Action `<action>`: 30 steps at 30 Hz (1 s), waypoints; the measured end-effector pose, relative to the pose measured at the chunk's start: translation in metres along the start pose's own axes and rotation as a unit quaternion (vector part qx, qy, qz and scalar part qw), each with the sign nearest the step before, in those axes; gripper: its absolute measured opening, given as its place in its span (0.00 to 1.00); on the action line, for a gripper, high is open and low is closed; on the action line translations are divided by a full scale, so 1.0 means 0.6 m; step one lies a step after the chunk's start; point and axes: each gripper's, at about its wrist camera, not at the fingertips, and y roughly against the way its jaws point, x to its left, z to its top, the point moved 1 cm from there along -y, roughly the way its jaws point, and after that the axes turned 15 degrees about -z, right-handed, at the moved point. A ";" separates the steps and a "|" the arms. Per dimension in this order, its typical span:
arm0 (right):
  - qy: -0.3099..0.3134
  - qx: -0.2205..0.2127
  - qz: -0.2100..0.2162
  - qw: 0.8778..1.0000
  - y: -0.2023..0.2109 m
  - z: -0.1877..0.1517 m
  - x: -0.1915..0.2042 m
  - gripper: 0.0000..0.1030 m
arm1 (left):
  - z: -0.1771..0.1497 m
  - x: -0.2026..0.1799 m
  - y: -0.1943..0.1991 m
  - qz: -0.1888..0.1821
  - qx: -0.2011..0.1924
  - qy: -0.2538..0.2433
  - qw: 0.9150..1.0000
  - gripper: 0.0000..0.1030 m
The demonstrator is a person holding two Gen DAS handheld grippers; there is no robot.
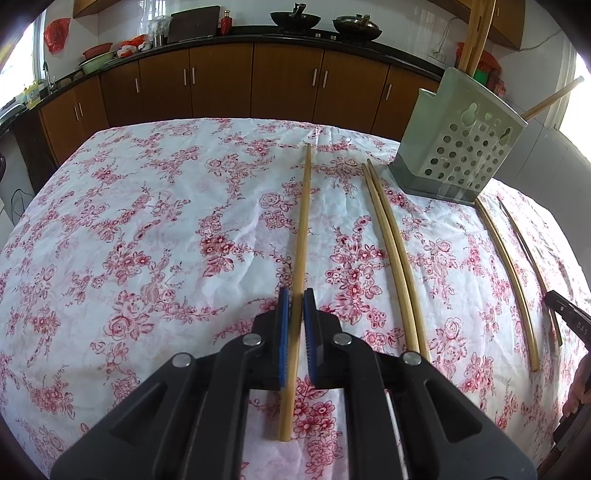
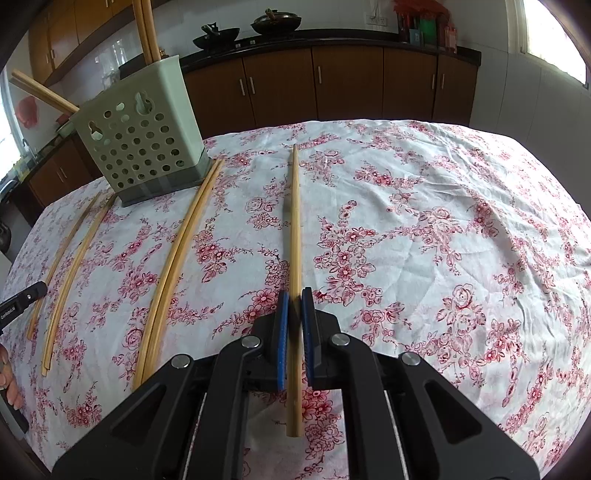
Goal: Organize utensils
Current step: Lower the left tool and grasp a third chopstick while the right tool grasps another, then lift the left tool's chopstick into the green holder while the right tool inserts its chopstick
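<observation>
Bamboo chopsticks (image 1: pixel 301 236) (image 2: pixel 294 236), light, stiff, slippery: we clamp one near its butt in each hand-held gripper (image 1: pixel 293 317) (image 2: pixel 294 317).

At the upper right of the left wrist view, the tall wooden utensils (image 1: pixel 478 33) in the pale green perforated plastic holder (image 1: pixel 461 147) ran past the top edge. A black gripper (image 1: pixel 570 317) was cut off at the right edge.

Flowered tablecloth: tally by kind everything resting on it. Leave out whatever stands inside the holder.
Loose bamboo chopsticks: 4, in two touching pairs
Clamped bamboo chopsticks: 2, one in the left gripper, one in the right gripper
Pale green perforated plastic holder: 1
Total: 7
</observation>
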 end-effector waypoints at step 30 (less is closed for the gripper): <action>-0.013 -0.089 -0.002 0.996 0.081 0.049 -0.019 0.08 | 0.034 -0.036 0.085 -0.004 -0.058 -0.048 0.997 0.08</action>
